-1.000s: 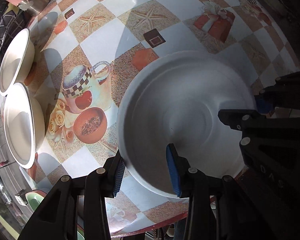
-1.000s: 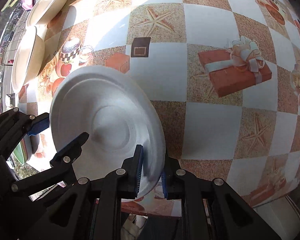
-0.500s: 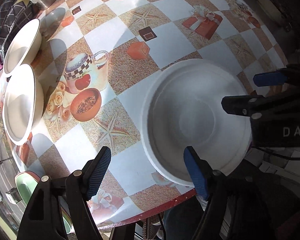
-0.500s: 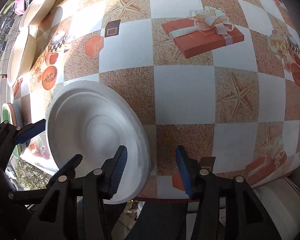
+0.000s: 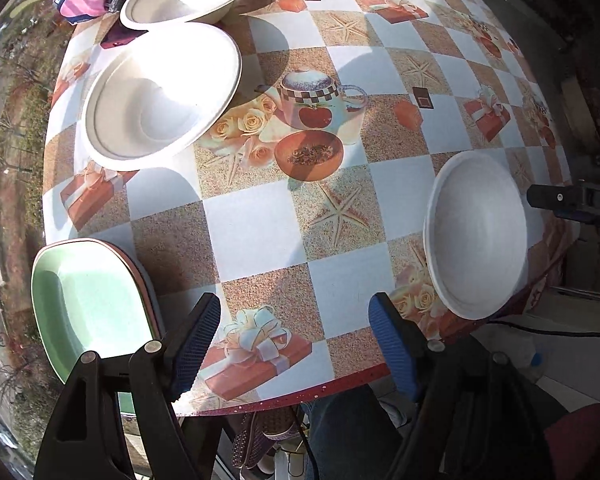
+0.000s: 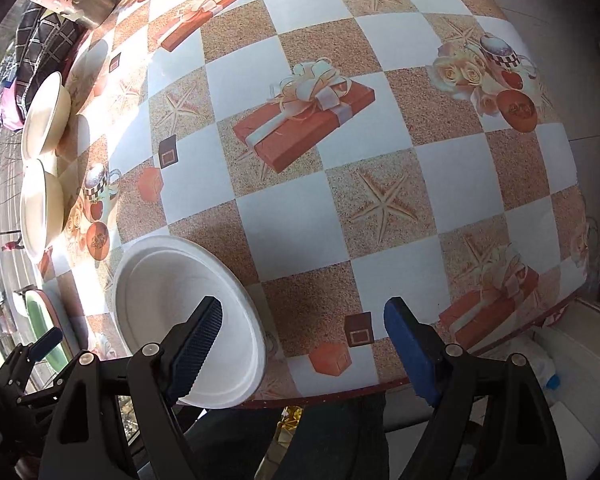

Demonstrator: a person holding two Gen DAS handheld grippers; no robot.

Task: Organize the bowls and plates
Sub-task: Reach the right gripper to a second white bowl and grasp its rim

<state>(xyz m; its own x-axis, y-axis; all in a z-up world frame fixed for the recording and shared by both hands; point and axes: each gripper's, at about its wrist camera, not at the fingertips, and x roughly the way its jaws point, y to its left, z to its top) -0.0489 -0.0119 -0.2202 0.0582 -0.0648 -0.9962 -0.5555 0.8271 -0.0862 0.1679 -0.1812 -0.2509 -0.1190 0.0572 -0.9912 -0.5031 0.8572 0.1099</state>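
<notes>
White and round, the plate is lying by itself near the table edge closest to the person. A second ago both grippers were pinching its rim. Now the left gripper and the right gripper are standing wide apart with nothing between their blue pads, having just let go. Two cream bowls are sitting far across, and a green plate is waiting nearby.
</notes>
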